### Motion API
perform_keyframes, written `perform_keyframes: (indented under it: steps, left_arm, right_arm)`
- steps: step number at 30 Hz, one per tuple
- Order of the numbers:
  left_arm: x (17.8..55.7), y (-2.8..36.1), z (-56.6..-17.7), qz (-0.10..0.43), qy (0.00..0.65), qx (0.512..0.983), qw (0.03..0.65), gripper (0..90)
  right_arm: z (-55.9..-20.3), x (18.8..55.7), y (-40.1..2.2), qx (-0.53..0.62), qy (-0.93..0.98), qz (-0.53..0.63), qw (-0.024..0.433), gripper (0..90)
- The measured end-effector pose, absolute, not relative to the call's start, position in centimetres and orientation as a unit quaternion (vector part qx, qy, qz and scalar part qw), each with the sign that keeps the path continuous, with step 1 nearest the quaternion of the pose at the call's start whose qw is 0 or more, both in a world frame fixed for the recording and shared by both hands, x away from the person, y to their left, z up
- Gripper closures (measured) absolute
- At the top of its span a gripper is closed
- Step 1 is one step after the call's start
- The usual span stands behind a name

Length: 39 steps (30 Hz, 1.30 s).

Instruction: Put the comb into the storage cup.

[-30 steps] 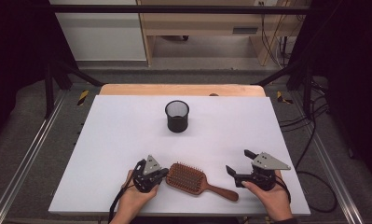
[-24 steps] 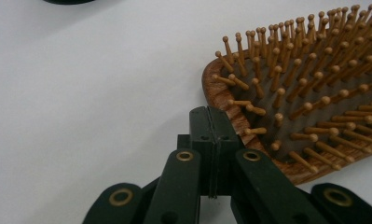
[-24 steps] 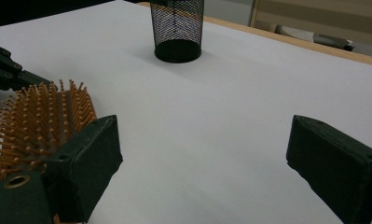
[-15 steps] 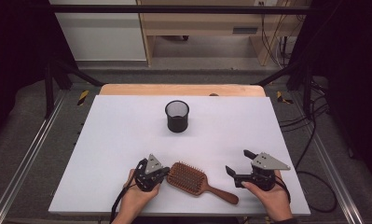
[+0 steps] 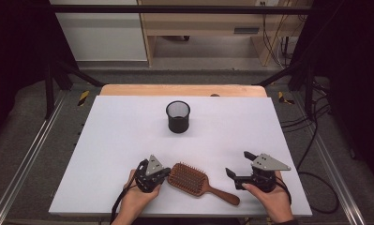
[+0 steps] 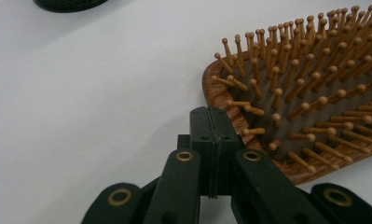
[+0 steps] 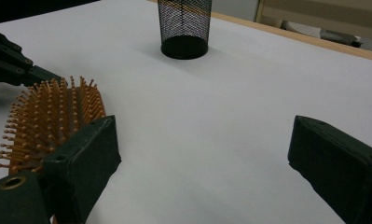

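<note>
A wooden paddle hairbrush [image 5: 189, 178] lies bristles up near the table's front edge, its handle pointing right toward the person. My left gripper [image 5: 165, 173] rests just left of the brush head. In the left gripper view its jaws [image 6: 210, 128] are pressed together with nothing between them, their tips beside the brush's wooden rim [image 6: 216, 91]. My right gripper [image 5: 238, 164] sits to the right of the handle with its jaws wide apart and nothing between them [image 7: 204, 140]. The hairbrush [image 7: 53, 116] stands just left of its left jaw.
A black mesh cup [image 5: 178, 116] stands upright at the middle of the white table [image 5: 105, 140], well beyond both grippers, and rises in the right gripper view [image 7: 183, 28]. A wooden strip [image 5: 182, 90] runs along the far edge. Metal rails flank the table.
</note>
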<state>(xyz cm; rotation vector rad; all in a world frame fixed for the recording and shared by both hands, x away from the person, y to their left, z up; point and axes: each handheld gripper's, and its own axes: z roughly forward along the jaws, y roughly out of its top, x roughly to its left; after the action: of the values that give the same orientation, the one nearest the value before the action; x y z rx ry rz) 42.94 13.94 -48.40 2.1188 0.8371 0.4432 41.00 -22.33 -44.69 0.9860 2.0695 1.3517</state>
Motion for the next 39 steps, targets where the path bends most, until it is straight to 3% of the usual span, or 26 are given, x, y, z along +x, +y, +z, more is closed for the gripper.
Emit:
perform_keyframes:
  steps: [10, 26, 32, 39]
  left_arm:
    - [42.9, 17.1, -46.6, 0.214, 0.354, 0.792, 0.449, 90.0]
    - [40.5, 27.1, -43.2, 0.318, 0.400, 0.719, 0.471, 88.5]
    - [39.1, 29.1, -43.1, 0.345, 0.437, 0.671, 0.490, 41.3]
    - [39.3, 29.7, -43.3, 0.348, 0.441, 0.658, 0.502, 6.4]
  right_arm:
    - [-44.6, 41.0, -22.4, 0.362, 0.756, 0.493, 0.234, 8.5]
    - [-43.4, 39.7, -20.5, 0.347, 0.766, 0.493, 0.222, 9.4]
    - [-42.8, 40.2, -19.7, 0.349, 0.792, 0.460, 0.197, 10.6]
    - [-42.9, 40.9, -18.9, 0.335, 0.823, 0.423, 0.176, 10.1]
